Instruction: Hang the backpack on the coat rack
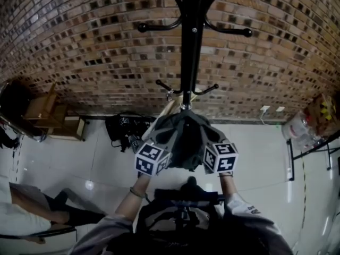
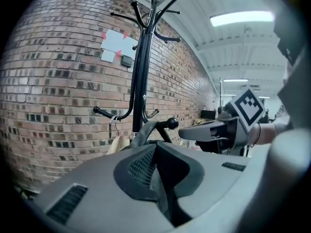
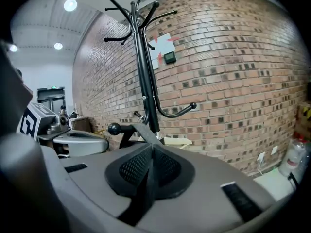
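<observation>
Could tip if tugged sideways: tall black metal coat rack point(image 1: 190, 41), slim pole, curved arms. Could drop if released early: dark, soft fabric backpack point(image 1: 183, 139), low against the rack's pole. Clamped shut on it: left gripper point(image 2: 158, 178), right gripper point(image 3: 147, 178). Flat webbing strap point(image 2: 144, 133) at smooth ball-tipped hook point(image 2: 172, 124); may slip off.

The coat rack point(image 1: 190, 47) is glossy black. Behind it, the brick wall point(image 1: 79, 41) is mottled red-brown, flecked with dark and pale bricks. The backpack point(image 1: 183, 137) at its lower hooks is dark grey. The marker cubes point(image 1: 152, 159) beside it are white with black squares. The floor point(image 1: 106, 163) below it is pale and glossy.
</observation>
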`<state>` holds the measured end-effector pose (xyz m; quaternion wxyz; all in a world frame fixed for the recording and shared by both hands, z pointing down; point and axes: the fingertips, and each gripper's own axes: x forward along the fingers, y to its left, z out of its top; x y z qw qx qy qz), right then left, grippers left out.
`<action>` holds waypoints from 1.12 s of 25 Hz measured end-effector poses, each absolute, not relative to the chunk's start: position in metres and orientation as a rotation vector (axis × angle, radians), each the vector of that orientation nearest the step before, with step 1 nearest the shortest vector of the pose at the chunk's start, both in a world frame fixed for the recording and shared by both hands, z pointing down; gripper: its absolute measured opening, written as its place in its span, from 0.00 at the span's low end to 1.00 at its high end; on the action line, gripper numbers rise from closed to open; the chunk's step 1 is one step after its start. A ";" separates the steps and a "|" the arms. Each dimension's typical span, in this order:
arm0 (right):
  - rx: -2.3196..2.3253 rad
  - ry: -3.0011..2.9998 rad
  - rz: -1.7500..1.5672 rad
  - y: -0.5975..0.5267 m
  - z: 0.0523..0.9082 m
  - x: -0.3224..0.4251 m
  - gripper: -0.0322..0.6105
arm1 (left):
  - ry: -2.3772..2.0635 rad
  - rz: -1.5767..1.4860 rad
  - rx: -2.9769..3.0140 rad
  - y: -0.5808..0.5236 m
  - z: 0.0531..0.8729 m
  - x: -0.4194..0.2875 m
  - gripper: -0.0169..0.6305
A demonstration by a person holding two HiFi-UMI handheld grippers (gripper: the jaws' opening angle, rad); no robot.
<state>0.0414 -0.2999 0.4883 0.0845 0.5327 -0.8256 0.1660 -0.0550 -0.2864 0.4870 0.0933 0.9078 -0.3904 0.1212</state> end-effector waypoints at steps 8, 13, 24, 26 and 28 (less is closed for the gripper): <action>1.594 -2.492 0.549 -0.301 0.475 0.042 0.07 | -1.204 0.238 2.607 -0.289 0.475 -0.054 0.02; 1.545 -2.494 0.569 -0.302 0.476 0.038 0.06 | -1.233 0.226 2.569 -0.292 0.476 -0.048 0.02; 1.497 -2.508 0.598 -0.308 0.478 0.040 0.06 | -1.250 0.237 2.539 -0.297 0.478 -0.040 0.02; 1.490 -2.509 0.595 -0.309 0.477 0.040 0.06 | -1.250 0.236 2.536 -0.296 0.477 -0.039 0.02; 1.483 -2.513 0.589 -0.309 0.477 0.039 0.06 | -1.252 0.231 2.529 -0.296 0.478 -0.039 0.02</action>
